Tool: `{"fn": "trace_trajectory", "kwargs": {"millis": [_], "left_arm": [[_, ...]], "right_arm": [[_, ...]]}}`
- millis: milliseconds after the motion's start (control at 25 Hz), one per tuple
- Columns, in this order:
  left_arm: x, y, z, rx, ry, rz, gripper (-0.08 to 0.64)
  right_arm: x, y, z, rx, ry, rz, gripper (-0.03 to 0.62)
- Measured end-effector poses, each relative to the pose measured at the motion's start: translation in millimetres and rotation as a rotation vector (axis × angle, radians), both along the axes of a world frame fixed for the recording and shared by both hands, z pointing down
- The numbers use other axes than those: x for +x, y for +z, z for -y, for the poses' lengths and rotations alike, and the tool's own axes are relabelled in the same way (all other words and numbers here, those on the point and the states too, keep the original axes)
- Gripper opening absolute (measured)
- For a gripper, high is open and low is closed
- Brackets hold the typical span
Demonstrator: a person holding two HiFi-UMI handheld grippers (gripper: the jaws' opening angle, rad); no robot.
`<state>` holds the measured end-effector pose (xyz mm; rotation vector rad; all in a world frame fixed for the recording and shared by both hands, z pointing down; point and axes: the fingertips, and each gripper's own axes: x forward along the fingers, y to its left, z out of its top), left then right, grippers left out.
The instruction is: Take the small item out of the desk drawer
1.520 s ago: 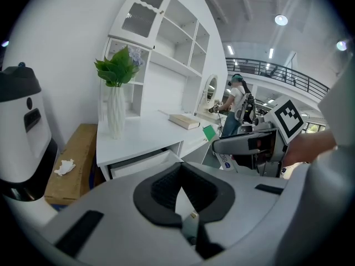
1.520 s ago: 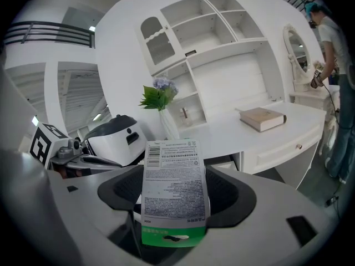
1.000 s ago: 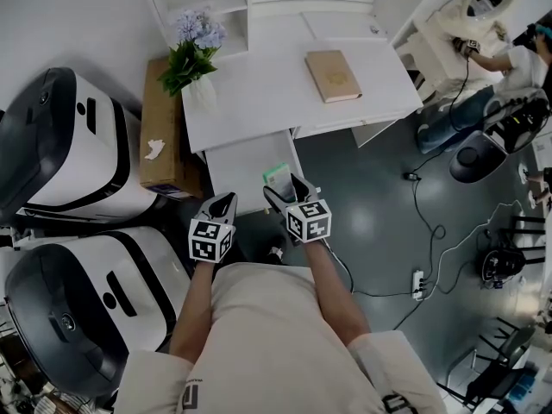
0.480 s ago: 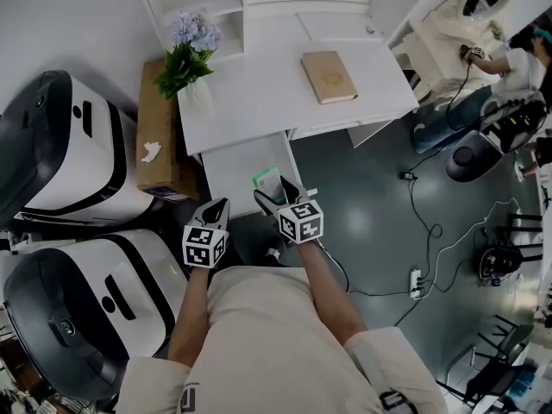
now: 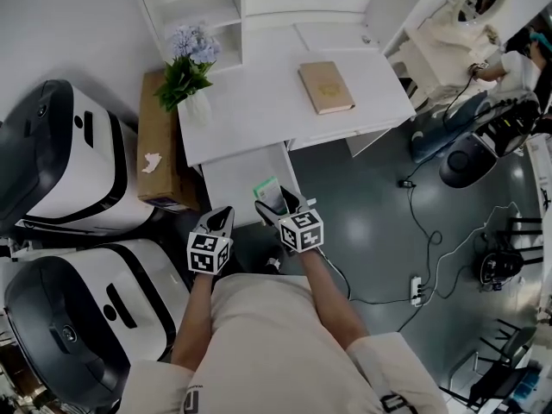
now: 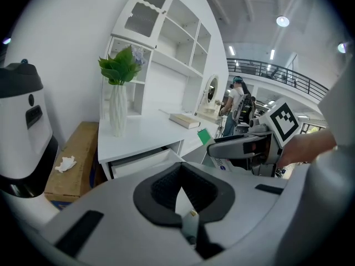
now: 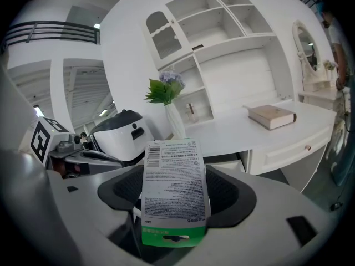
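The white desk's drawer [image 5: 226, 179] stands pulled out. My right gripper [image 5: 274, 201] hangs over the drawer's front right corner, shut on a small white and green printed packet [image 5: 268, 193]. In the right gripper view the packet [image 7: 175, 184] stands upright between the jaws of that gripper [image 7: 173, 212]. The left gripper view shows the same gripper [image 6: 244, 147] from the side, with the packet's green edge [image 6: 205, 136] sticking out. My left gripper [image 5: 225, 212] is just left of it at the drawer's front edge. Its jaws [image 6: 183, 195] meet with nothing between them.
A tan book [image 5: 326, 86] and a vase of flowers [image 5: 191, 72] sit on the desk top [image 5: 259, 102]. A cardboard box [image 5: 158, 141] and two large white and black machines [image 5: 69, 162] [image 5: 86, 304] crowd the left. Cables and a power strip [image 5: 417, 283] lie on the floor to the right.
The right gripper still holds the packet and sits a little nearer the drawer's front edge. The left gripper has barely shifted. The head camera drifted slightly.
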<state>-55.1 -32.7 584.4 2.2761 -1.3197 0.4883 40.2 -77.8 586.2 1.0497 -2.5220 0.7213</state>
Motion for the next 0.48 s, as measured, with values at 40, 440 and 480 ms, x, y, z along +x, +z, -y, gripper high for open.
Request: {"fn": "trace_trajectory", "kwargs": {"millis": [40, 440, 480], "left_arm": [[1.8, -0.4, 0.4, 0.001, 0.003, -0.001, 0.015], [10.8, -4.7, 7.4, 0.015, 0.007, -0.005, 0.015], [10.1, -4.8, 8.3, 0.016, 0.008, -0.003, 0.015]], "right_arm": [[1.9, 0.1, 0.0, 0.001, 0.002, -0.002, 0.367], [10.6, -1.5, 2.9, 0.007, 0.009, -0.012, 0.367], [9.8, -1.3, 3.9, 0.007, 0.008, -0.012, 0.367]]}}
